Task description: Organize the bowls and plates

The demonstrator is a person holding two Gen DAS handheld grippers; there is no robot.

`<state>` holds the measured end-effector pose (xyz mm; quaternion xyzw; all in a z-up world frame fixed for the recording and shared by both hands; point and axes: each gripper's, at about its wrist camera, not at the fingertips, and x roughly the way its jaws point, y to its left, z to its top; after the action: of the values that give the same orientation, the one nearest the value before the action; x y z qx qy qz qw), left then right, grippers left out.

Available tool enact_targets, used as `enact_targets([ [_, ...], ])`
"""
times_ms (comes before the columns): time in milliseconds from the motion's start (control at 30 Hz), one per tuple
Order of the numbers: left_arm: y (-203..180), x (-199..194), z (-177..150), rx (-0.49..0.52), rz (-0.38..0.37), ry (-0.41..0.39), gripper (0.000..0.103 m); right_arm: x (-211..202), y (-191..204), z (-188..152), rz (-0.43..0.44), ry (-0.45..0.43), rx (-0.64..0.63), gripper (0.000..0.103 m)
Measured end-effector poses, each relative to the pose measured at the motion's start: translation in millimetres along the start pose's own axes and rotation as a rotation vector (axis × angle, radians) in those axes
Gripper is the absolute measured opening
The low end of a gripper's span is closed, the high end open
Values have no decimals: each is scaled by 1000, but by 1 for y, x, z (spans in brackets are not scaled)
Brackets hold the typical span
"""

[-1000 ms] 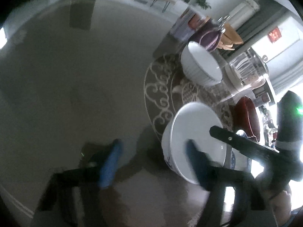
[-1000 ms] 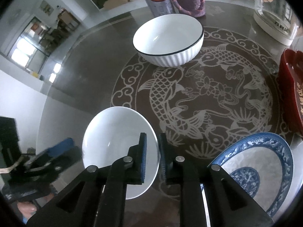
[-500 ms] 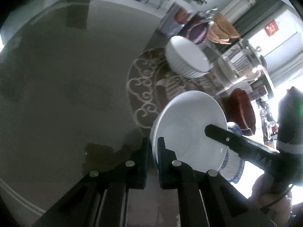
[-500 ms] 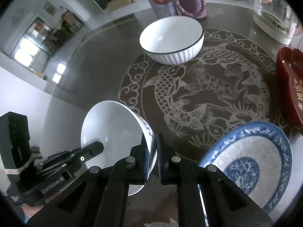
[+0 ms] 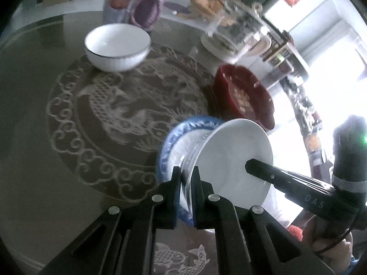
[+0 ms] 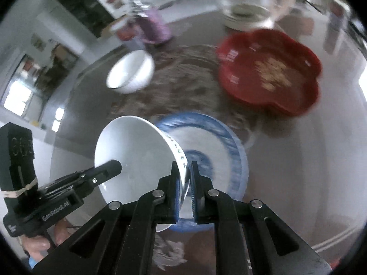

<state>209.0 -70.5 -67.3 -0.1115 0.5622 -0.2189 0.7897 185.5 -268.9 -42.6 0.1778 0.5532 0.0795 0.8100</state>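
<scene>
Farthest left, the ribbed white bowl with its dark rim line stands where it was, on the fish-patterned mat. Since a second ago the left gripper has closed from wide open onto the near rim of the small white bowl, and the right gripper (already nearly shut then) now pinches the opposite rim. Both sets of fingers are clamped on thin porcelain. The bowl has left the mat and hangs tilted over the blue-and-white plate, not yet resting in it as far as I can tell. That suggests nesting bowl into plate is next. The bowl is smooth, glazed, flaring, with small blue marks outside; the plate is wide and shallow. Furthest right sits a glossy red lobed tray.
</scene>
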Motion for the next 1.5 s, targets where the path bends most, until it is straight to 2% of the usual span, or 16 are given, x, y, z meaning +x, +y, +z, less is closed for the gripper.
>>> enact_targets([
  [233, -2, 24, 0, 25, 53, 51, 7, 18, -18, -1, -5, 9, 41, 10],
  [400, -3, 27, 2, 46, 82, 36, 9, 20, -21, 0, -10, -20, 39, 12],
  [500, -2, 24, 7, 49, 91, 11, 14, 15, -22, 4, -21, -55, 34, 15],
  [533, -2, 20, 8, 51, 91, -3, 22, 15, -23, 5, -20, -62, 33, 18],
  [567, -2, 12, 8, 56, 90, -33, 29, 13, -23, 5, -21, -68, 33, 25],
  [600, -2, 6, 8, 57, 95, -56, 47, 11, -23, 5, -15, -76, 33, 30],
  [633, -2, -4, 7, 59, 107, -98, 64, 5, -24, 3, 5, -95, 32, 44],
  [667, -2, -19, 3, 69, 121, -165, 69, 0, -24, 1, 9, -119, 27, 56],
  [800, -6, -58, -17, 160, 189, -355, 91, -31, -19, -18, 19, -276, -33, 66],
  [867, -5, -69, -37, 223, 295, -461, 100, -53, -19, -42, 25, -434, -53, 70],
  [933, 0, -70, -49, 246, 361, -489, 103, -64, -24, -67, 59, -547, -88, 80],
  [1000, 12, -60, -59, 247, 400, -476, 103, -63, -26, -81, -5, -556, -99, 80],
  [1100, 37, -34, -65, 195, 457, -401, 103, -58, -33, -104, -156, -594, -92, 80],
  [1200, 57, -11, -62, 139, 492, -348, 103, -40, -51, -110, -350, -531, -26, 81],
  [1300, 73, 4, -58, 98, 516, -309, 103, -27, -69, -108, -402, -474, 24, 81],
  [1500, 82, 15, -52, 89, 538, -298, 103, -21, -82, -107, -490, -451, 48, 81],
])
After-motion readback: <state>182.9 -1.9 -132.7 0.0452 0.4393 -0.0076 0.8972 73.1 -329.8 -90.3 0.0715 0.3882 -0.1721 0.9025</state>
